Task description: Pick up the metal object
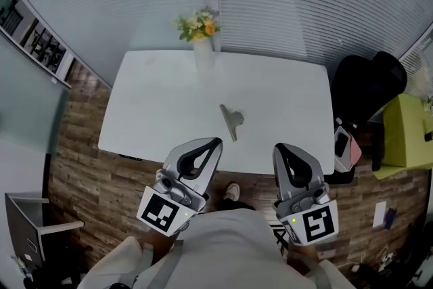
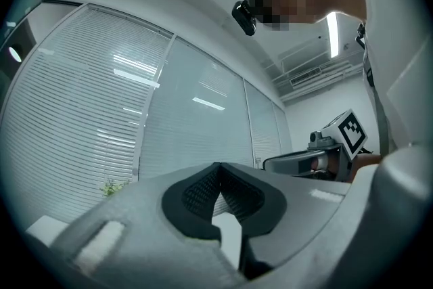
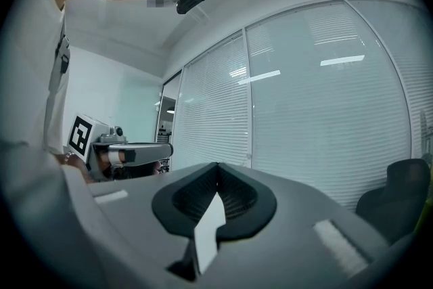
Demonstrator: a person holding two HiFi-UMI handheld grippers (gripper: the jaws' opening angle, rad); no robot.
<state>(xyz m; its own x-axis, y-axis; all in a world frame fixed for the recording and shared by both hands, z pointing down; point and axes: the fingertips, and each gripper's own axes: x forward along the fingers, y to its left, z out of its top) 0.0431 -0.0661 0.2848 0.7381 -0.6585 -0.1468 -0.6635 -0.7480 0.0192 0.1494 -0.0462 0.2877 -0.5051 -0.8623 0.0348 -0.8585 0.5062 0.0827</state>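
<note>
A slim grey metal object (image 1: 231, 121) with a wider clip-like end lies flat near the middle of the white table (image 1: 155, 112). Both grippers hang below the table's near edge, close to the person's body. My left gripper (image 1: 215, 141) is shut with nothing in it, its tips short of the table edge. My right gripper (image 1: 279, 147) is shut and empty too. In the left gripper view the jaws (image 2: 218, 172) meet at the tips and point up toward the window blinds. The right gripper view shows its jaws (image 3: 218, 170) closed the same way.
A vase of flowers (image 1: 200, 34) stands at the table's far edge. A black office chair (image 1: 369, 88) sits at the right end, with a pink-and-white item (image 1: 346, 147) and a green seat (image 1: 406, 132) beside it. Wooden floor lies below; blinds cover the far wall.
</note>
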